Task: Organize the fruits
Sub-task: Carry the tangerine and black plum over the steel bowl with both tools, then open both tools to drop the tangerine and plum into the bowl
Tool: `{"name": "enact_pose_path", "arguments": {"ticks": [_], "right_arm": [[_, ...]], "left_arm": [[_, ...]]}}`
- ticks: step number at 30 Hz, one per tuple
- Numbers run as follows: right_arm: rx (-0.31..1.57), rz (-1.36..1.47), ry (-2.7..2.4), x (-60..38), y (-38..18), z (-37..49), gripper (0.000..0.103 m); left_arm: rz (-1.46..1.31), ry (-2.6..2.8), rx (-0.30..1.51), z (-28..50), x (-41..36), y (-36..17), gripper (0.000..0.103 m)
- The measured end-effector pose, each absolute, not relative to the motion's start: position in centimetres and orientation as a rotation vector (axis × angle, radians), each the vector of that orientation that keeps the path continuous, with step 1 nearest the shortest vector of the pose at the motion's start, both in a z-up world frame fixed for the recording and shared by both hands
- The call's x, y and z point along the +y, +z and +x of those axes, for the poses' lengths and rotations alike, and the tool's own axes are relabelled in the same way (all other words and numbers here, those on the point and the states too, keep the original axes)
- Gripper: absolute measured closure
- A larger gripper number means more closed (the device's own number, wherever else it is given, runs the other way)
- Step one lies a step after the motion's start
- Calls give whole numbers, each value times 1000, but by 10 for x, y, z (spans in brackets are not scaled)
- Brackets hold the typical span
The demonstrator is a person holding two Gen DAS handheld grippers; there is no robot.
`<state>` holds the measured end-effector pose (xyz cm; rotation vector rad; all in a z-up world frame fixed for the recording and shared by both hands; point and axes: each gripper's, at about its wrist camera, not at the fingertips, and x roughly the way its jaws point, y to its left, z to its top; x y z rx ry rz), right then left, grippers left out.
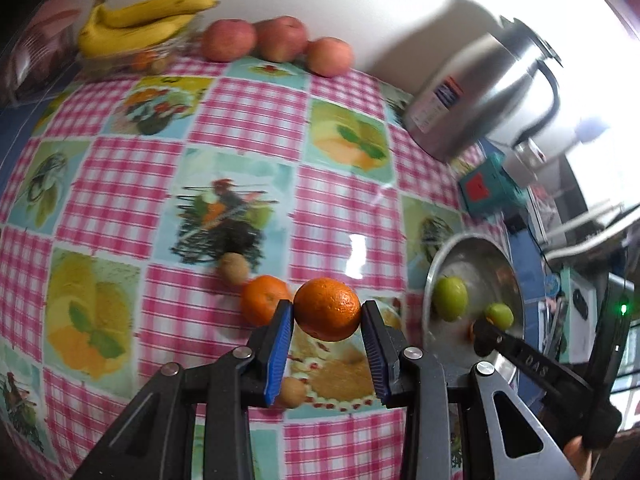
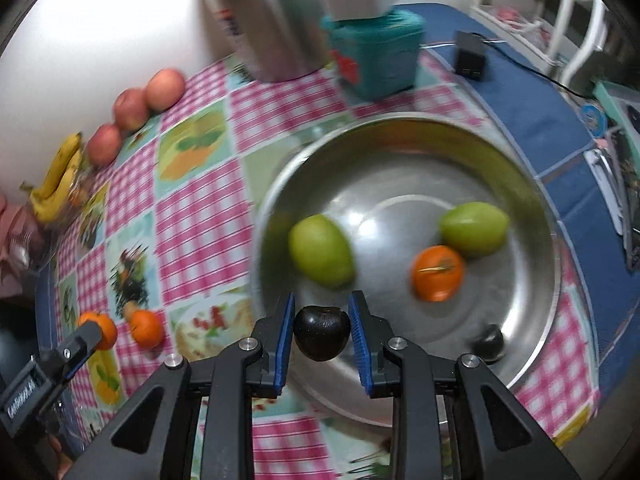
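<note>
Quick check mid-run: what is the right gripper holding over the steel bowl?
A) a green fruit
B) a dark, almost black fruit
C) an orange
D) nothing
B: in the right wrist view the right gripper has its blue pads against a dark fruit above the steel bowl, while the left gripper carries the orange.

We see the metal bowl [image 2: 404, 136] on the tablecloth [image 1: 240, 112], with 2 limes [image 2: 322, 250], 1 tangerine [image 2: 438, 272] and 1 plum [image 2: 488, 342] in it. Behind the bowl stand a kettle [image 2: 276, 20] and a box [image 2: 376, 52]. Left of the bowl, 1 orange [image 2: 147, 328] lies on the cloth. Along the far wall sit 3 apples [image 1: 276, 42], with bananas [image 1: 140, 20] at their left.
</note>
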<state>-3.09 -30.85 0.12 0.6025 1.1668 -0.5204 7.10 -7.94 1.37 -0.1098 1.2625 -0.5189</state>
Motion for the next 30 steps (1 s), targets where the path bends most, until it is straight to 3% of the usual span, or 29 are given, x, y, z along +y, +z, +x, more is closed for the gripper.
{"name": "enact_pose_path", "arguments": {"ticks": [30], "right_arm": [[1162, 691, -593, -350, -1, -57, 74]], "left_arm": [[176, -767, 1198, 10, -193, -5, 66]]}}
